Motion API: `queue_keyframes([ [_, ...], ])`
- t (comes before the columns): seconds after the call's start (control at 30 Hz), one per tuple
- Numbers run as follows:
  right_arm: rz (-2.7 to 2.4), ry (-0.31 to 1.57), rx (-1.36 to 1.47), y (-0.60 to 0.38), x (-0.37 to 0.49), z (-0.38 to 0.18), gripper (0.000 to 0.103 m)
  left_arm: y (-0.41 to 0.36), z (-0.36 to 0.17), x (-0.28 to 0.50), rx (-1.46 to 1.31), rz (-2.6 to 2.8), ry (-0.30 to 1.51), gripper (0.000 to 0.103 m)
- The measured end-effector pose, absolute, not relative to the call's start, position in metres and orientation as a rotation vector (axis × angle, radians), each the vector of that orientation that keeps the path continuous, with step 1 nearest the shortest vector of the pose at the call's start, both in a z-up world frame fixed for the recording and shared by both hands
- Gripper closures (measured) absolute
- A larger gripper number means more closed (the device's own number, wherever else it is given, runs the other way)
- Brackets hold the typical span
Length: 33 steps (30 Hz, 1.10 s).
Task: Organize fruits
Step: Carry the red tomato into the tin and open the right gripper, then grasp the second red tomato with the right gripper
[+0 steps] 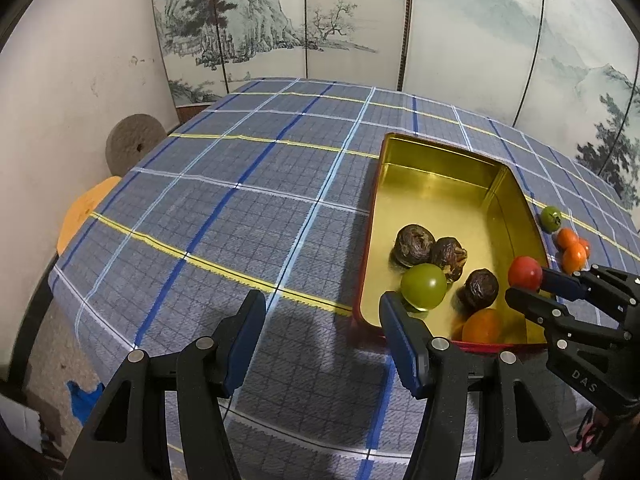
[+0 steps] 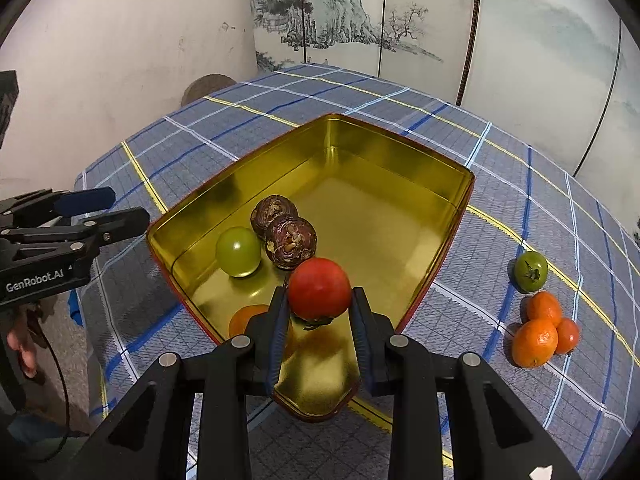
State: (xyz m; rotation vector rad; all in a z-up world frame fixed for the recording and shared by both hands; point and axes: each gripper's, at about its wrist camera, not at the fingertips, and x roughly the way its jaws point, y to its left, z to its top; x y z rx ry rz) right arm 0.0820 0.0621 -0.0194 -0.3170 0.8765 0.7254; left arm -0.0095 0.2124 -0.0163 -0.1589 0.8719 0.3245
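My right gripper (image 2: 320, 300) is shut on a red tomato (image 2: 319, 287) and holds it above the near end of the gold tin (image 2: 440, 240); the tomato also shows in the left wrist view (image 1: 525, 273). In the tin (image 1: 516, 200) lie a green fruit (image 1: 424, 285), three dark brown fruits (image 1: 414, 245) and an orange fruit (image 1: 482, 325). My left gripper (image 1: 322, 316) is open and empty, just left of the tin's near corner. On the cloth right of the tin lie a green tomato (image 2: 531, 270) and three oranges (image 2: 535, 342).
The table carries a blue plaid cloth (image 1: 240, 200). A painted folding screen (image 1: 440, 20) stands behind it, a white wall to the left. A grey disc (image 1: 134, 142) and an orange object (image 1: 86, 208) sit beyond the table's left edge.
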Motion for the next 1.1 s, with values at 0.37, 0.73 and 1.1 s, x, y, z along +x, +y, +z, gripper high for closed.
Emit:
queue_keyframes([
  [0.37, 0.72, 0.896, -0.321, 0.064, 0.085, -0.025, 0.075, 0.206, -0.013, -0.01, -0.143, 0.311, 0.894, 0.043],
  [0.73, 0.728, 0.912, -0.323, 0.065, 0.085, -0.03, 0.074, 0.204, -0.016, -0.012, -0.172, 0.289, 0.912, 0.043],
  [1.1, 0.733, 0.909, -0.318, 0.065, 0.082, -0.028, 0.07, 0.2, -0.015, -0.011, -0.172, 0.29, 0.917, 0.043],
])
